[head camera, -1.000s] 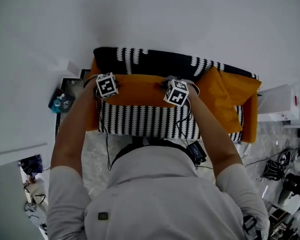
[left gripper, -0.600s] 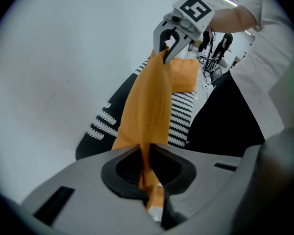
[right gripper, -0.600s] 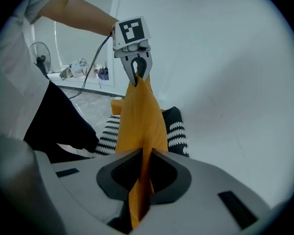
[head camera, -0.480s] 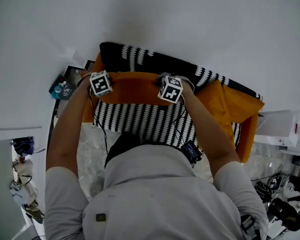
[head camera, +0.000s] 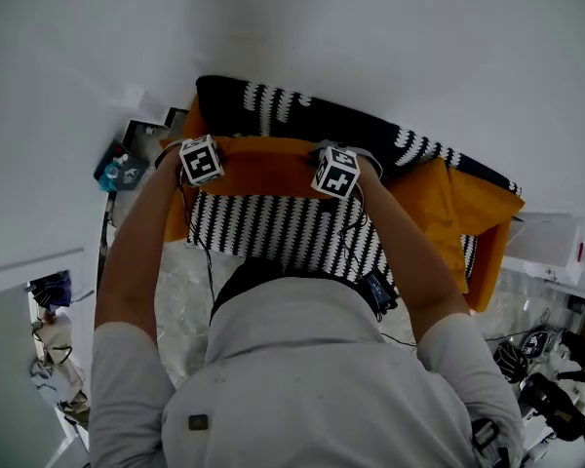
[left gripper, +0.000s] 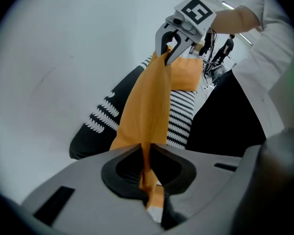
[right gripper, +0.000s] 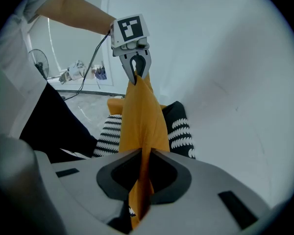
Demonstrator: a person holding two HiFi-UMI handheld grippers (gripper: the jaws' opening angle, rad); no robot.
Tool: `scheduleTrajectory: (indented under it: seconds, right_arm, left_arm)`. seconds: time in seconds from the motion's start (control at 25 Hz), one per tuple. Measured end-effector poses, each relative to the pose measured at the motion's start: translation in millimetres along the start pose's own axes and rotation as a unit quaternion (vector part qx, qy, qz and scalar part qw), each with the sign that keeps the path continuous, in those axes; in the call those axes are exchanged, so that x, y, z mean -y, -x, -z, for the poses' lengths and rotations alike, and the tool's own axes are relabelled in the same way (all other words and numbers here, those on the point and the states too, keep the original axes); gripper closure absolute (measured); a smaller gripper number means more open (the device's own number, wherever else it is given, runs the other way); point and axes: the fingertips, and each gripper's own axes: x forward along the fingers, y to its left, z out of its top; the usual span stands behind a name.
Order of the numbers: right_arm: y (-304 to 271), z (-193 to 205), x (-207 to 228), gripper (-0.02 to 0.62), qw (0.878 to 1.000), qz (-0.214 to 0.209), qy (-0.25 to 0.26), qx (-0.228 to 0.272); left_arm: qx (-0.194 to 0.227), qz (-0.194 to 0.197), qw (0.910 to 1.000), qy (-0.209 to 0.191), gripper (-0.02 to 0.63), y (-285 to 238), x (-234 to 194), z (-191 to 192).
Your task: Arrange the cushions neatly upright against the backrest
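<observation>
Orange cloth sat pinched in both tongs. The left tongs [left gripper: 147,166] were clenched on one top corner of the soft orange fabric cushion [head camera: 269,170]. The right tongs [right gripper: 143,168] were clenched on the other top corner, and the thin upper edge of the cover was drawn taut between them. Both pointed steeply down, marker cubes uppermost. Just below the tongs, on the person's side, lay the black-and-white striped seat pad [head camera: 278,230]. Just beyond them ran the black backrest with white scalloped marks [head camera: 302,117]. The held cushion hung close along its front, though I could not tell whether the two touched. Past the backrest rose the plain white wall [head camera: 390,37]. Out beyond the right tongs, a second orange cushion [head camera: 437,201] leaned in the sofa's far corner beside the orange armrest [head camera: 487,256].
</observation>
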Motion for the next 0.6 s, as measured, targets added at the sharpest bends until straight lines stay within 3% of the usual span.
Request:
scheduleTrajectory:
  seconds: [0.44, 0.6]
  right_arm:
    - [-75, 1, 52, 0.541, 0.998, -0.004, -0.060, -0.033]
    - [-102, 10, 78, 0.541, 0.996, 0.002, -0.073, -0.052]
  left_arm:
    - [-0.005, 0.046, 0.9986, -0.028, 0.566, -50, -84, 14]
    - [0.010, 0.042, 0.9977, -0.052, 0.566, -66, -121, 1]
